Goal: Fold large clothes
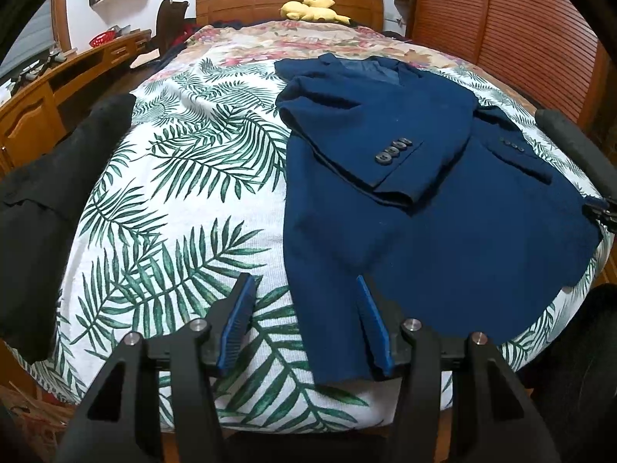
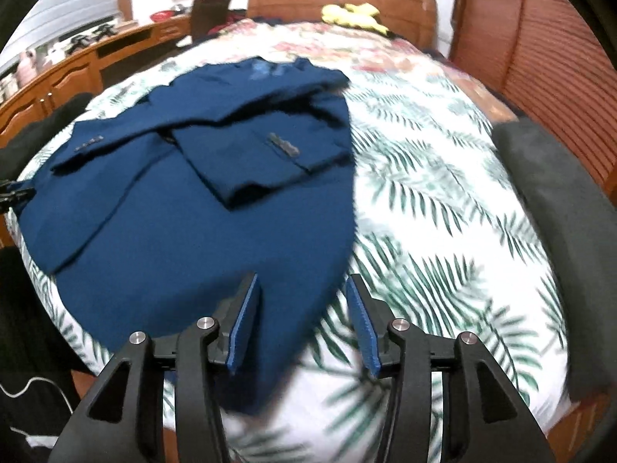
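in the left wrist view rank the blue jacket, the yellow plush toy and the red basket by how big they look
1. Blue jacket, by far the largest.
2. Yellow plush toy.
3. Red basket, smallest.
The toy and basket sit far from the camera, so their true sizes are unsure.

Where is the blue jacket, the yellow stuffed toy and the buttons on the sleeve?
blue jacket [image 1: 443, 239]: left wrist view, on its lower body.
yellow stuffed toy [image 1: 312, 9]: left wrist view, its middle.
sleeve buttons [image 1: 393, 150]: left wrist view, on the cuff's button row.
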`<action>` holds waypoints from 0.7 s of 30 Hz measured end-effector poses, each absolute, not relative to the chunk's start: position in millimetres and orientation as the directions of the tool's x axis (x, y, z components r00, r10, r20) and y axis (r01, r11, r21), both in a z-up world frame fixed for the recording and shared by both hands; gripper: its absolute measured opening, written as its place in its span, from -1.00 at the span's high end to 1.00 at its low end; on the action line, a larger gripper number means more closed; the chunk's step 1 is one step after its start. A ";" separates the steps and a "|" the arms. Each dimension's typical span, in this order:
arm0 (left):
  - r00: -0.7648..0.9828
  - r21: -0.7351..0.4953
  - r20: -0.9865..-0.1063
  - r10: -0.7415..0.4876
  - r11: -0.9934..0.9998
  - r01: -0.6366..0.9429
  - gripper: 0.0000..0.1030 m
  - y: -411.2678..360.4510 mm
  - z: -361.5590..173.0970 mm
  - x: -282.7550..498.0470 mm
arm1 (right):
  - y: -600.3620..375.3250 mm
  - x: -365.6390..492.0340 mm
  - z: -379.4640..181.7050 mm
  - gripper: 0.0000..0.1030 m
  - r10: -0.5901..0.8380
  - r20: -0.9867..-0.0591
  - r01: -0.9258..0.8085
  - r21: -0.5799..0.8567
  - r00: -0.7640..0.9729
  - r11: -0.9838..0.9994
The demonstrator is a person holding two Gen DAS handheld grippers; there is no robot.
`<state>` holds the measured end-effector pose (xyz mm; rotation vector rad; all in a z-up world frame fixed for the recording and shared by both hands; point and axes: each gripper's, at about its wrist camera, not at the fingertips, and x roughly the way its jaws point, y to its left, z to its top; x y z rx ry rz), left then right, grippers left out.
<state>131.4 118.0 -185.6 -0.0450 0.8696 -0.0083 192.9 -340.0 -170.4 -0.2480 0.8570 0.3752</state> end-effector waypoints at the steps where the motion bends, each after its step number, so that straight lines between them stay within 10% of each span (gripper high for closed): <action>1: 0.645 -0.042 -0.764 -0.025 0.999 -0.011 -0.04 117.7 -185.3 130.8 | -341.9 191.0 -172.1 0.08 0.221 -0.775 -0.420 -0.062 0.592 0.906; 21: 0.657 -0.127 -0.744 -0.126 0.991 0.046 -0.02 110.7 -183.0 102.2 | -330.0 195.1 -180.9 0.07 0.342 -0.798 -0.461 0.091 0.497 0.883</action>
